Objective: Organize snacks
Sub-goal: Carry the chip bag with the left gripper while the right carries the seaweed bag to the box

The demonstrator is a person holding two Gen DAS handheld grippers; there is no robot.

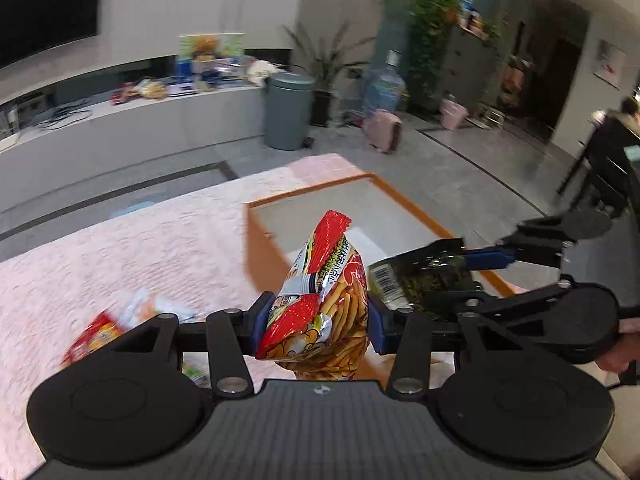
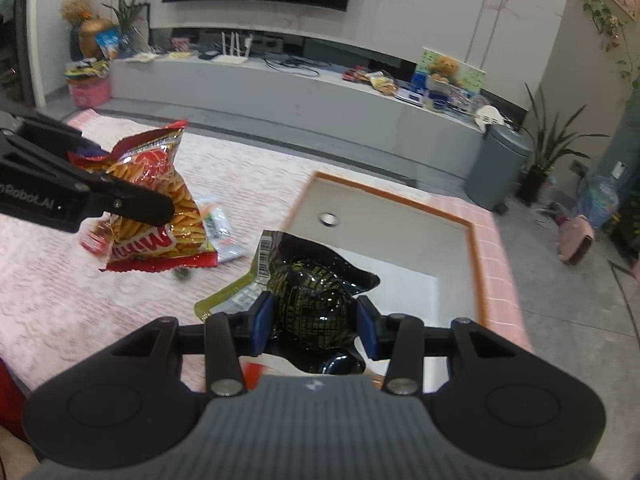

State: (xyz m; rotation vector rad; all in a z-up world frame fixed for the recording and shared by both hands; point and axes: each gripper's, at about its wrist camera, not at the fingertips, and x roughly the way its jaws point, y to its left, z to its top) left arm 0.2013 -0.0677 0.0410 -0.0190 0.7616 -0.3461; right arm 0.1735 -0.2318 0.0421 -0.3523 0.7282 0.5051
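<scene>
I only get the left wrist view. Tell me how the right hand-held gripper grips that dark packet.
Observer: The right hand-held gripper has both blue pads shut on the middle of the dark packet. The packet's barcode end sticks out to the left.
Operator: Report the tray floor. My chip bag hides part of it.
Observer: The tray has a round metal ring on its floor near the far left corner.
Operator: Check below my chip bag.
Observer: The chip bag hangs clear of the pink cloth in the left hand-held gripper. Small packets lie on the cloth behind the bag.
</scene>
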